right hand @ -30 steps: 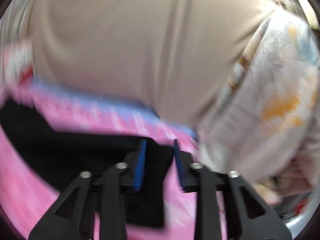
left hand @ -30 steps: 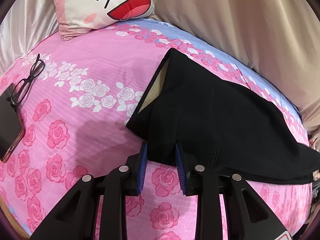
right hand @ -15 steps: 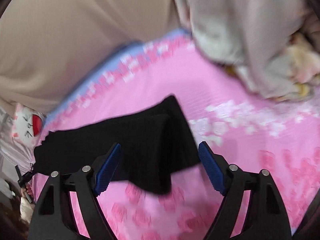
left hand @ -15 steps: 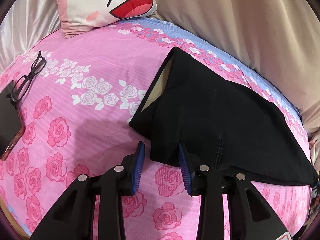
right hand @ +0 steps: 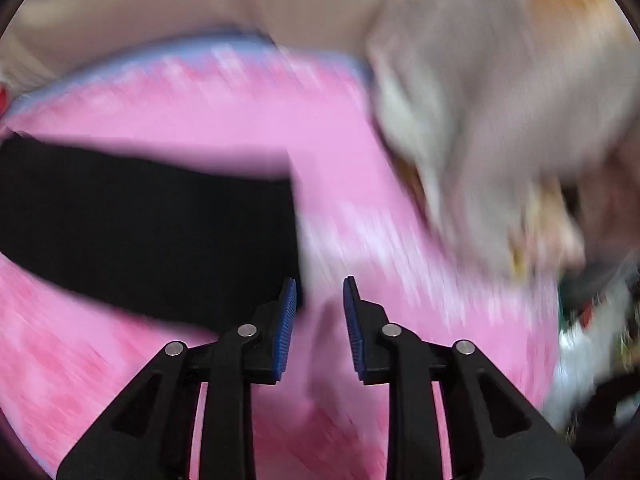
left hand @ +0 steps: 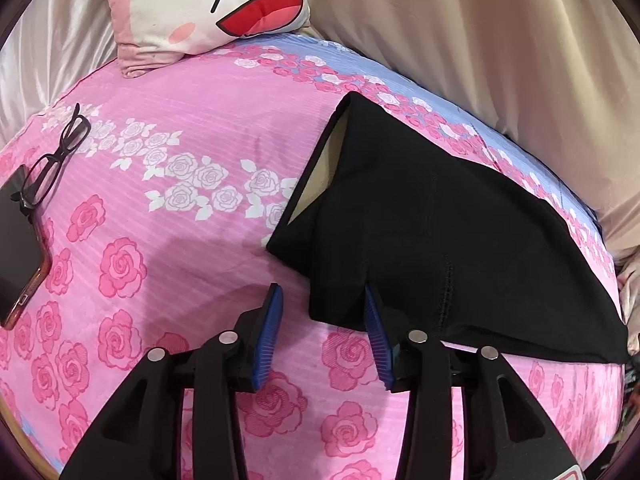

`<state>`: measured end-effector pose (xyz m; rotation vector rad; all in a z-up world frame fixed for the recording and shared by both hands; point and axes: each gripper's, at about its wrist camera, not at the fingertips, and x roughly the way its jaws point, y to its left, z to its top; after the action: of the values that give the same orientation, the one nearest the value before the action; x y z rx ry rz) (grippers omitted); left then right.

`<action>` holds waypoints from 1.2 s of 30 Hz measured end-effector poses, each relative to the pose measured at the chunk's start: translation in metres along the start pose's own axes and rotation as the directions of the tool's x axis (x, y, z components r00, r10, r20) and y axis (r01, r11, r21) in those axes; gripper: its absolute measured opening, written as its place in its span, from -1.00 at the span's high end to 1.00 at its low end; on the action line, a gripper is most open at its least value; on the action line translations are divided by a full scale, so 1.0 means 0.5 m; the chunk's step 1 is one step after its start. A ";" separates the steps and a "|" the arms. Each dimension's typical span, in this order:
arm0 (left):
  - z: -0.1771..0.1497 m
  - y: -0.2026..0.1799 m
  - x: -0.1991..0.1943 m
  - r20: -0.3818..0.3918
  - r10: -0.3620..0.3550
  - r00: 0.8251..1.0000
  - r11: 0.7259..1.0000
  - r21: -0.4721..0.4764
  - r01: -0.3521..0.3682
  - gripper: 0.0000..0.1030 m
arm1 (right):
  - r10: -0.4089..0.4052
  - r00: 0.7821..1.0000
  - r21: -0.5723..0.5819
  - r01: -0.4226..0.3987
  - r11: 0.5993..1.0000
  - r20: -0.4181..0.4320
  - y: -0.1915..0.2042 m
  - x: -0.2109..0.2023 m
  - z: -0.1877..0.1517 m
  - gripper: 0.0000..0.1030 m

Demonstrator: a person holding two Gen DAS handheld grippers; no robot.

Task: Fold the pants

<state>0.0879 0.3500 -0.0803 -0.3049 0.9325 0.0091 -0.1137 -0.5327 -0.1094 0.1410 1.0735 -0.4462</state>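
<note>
Black pants [left hand: 432, 232] lie folded on a pink rose-print bedsheet [left hand: 192, 240]. The left gripper [left hand: 320, 312] hangs just above the sheet, jaws spread and just now widening; the pants' near corner lies between them against the right-side pad, not pinched. Far to its left rest black eyeglasses [left hand: 56, 160] touching a dark phone [left hand: 18, 248]; a cartoon-face pillow [left hand: 208, 4] sits ahead. In the blurred right wrist view, the right gripper [right hand: 320, 308] has jaws narrowly apart, just now closing, with only sheet between; the pants' end [right hand: 152, 232] lies just left of it.
</note>
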 end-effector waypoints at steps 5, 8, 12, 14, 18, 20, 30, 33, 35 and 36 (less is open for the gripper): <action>0.006 -0.012 0.002 -0.003 0.021 1.000 1.000 0.016 -0.021 0.21 | 0.099 0.985 0.143 -0.120 0.982 0.144 -0.014 -0.067 -0.013 -0.26; 0.011 -0.016 0.005 -0.001 0.028 1.000 0.999 0.016 -0.028 0.21 | 0.139 0.964 0.141 -0.173 0.975 0.226 0.008 -0.081 0.029 -0.53; 0.015 -0.017 0.004 -0.007 0.034 0.999 0.999 0.012 -0.034 0.21 | 0.120 0.981 0.132 -0.141 0.981 0.154 0.047 -0.004 0.095 -0.53; 0.015 -0.017 0.001 -0.008 0.040 0.999 0.999 0.016 -0.040 0.20 | 0.106 0.986 0.114 -0.121 0.986 0.127 0.058 0.026 0.106 -0.53; 0.012 -0.012 -0.010 -0.008 0.049 0.999 0.999 0.021 -0.049 0.20 | 0.050 0.995 0.057 -0.055 0.997 0.087 0.098 0.078 0.126 0.69; 0.007 -0.010 -0.017 -0.008 0.065 0.998 0.997 0.033 -0.065 0.14 | 0.017 0.989 0.026 -0.021 0.999 0.148 0.103 0.056 0.128 0.74; 0.013 0.045 -0.167 0.131 0.229 0.965 0.972 -0.092 -0.218 0.13 | -0.180 0.943 0.105 0.156 0.982 0.279 0.123 -0.074 0.101 -0.24; 0.064 -0.038 -0.212 0.230 0.166 0.959 0.986 -0.013 -0.168 0.13 | 0.014 0.943 -0.013 -0.010 1.000 0.332 0.251 -0.118 0.135 -0.27; 0.106 -0.133 -0.201 0.246 0.069 0.967 0.993 0.077 -0.090 0.06 | 0.162 0.938 -0.105 -0.136 0.985 0.306 0.371 -0.116 0.173 -0.38; 0.123 -0.178 -0.184 0.234 0.027 0.972 0.991 0.119 -0.057 0.05 | 0.211 0.933 -0.140 -0.176 0.974 0.291 0.420 -0.113 0.186 -0.38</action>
<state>0.0938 0.2923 0.0493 -0.1635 0.7038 0.0248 0.0276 -0.3576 -0.0370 0.0749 0.7689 -0.2188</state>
